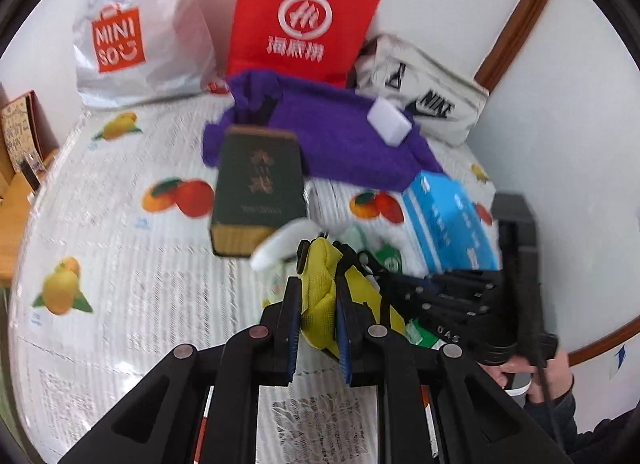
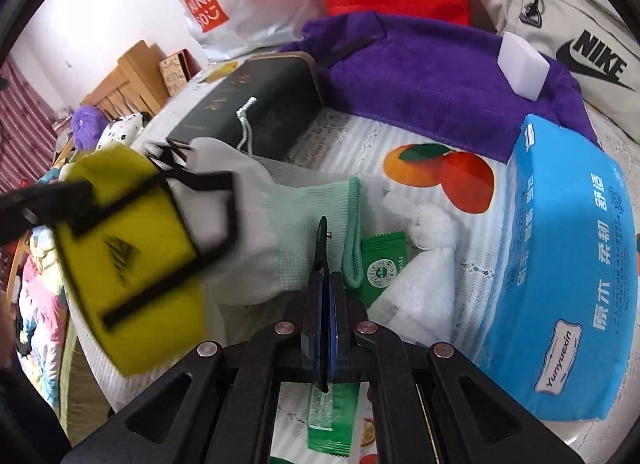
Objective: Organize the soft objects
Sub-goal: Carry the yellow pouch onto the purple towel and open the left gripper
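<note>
The left tongs [image 1: 318, 300] grip a small yellow mesh fabric pouch with black straps [image 1: 320, 288], bunched between the blue pads at the lower centre of the left wrist view. In the right wrist view the same pouch [image 2: 132, 248] hangs at the left of the frame, lifted clear of the table [image 2: 352, 144], which is covered with a white cloth printed with fruit. The right tongs [image 2: 322, 248] are closed, with a thin black tab or strap end pinched between the pads; what it belongs to cannot be told.

The main risk, as I judge it, is the loose straps. The black loop dangles over a white and mint-green knitted glove [image 2: 280, 232] and could catch on it, or on the twisted cord of a dark green rectangular box [image 2: 256, 112], and drag them along. The grip also holds only a fold of limp cloth, so a quick swing could let the pouch slip out. A small green sachet [image 2: 382, 264], a white knotted cloth [image 2: 424, 264] and a blue plastic pack of tissues [image 2: 568, 272] crowd the lower right of that view, leaving little bare cloth to set anything down. A white sponge block [image 2: 524, 66] rests on a purple plush towel [image 2: 420, 76] at the upper right, and might be knocked off if that towel is pulled.

Both tongs point steeply down toward the table. The right one appears at the right edge of the left view, its handle in a person's hand [image 1: 532, 372].
</note>
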### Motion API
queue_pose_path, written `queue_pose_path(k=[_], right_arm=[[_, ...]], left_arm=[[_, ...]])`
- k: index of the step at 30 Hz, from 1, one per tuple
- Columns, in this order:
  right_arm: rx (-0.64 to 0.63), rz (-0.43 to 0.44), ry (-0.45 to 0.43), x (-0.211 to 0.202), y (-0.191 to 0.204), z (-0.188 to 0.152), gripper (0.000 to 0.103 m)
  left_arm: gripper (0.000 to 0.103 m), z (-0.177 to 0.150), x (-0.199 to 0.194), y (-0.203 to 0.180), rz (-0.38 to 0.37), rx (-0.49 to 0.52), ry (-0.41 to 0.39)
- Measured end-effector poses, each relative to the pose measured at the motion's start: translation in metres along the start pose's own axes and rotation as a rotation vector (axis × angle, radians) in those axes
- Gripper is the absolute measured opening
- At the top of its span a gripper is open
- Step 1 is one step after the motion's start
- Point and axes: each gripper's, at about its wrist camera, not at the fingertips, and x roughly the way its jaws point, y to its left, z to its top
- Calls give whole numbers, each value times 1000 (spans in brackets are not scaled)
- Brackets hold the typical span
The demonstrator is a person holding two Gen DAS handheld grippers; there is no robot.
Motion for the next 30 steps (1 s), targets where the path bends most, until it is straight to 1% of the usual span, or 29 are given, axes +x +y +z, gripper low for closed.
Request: queue_pose_path(k=[3,7,10,20,25,30], right_arm=[[1,-3,-14,-5,0,3,3],[-3,7,-58,-25,2,6,3],[-1,-6,-88,-42,0,12,3],[8,-49,-161,-79,-18,38,3],[0,-58,-184,-89,-25,54,3],[-3,-38,-181,-83,-27,61,3]], left_arm=[[15,8,-7,3,0,5,-26],[15,18,-6,2,-11,3,-39],[15,27,-5,-4,-19,14,-50],[15,61,-5,-20,-44,43,-96],[15,78,-6,-18,-88,24,-110],[15,82,-1,-21,-90,40,-93]])
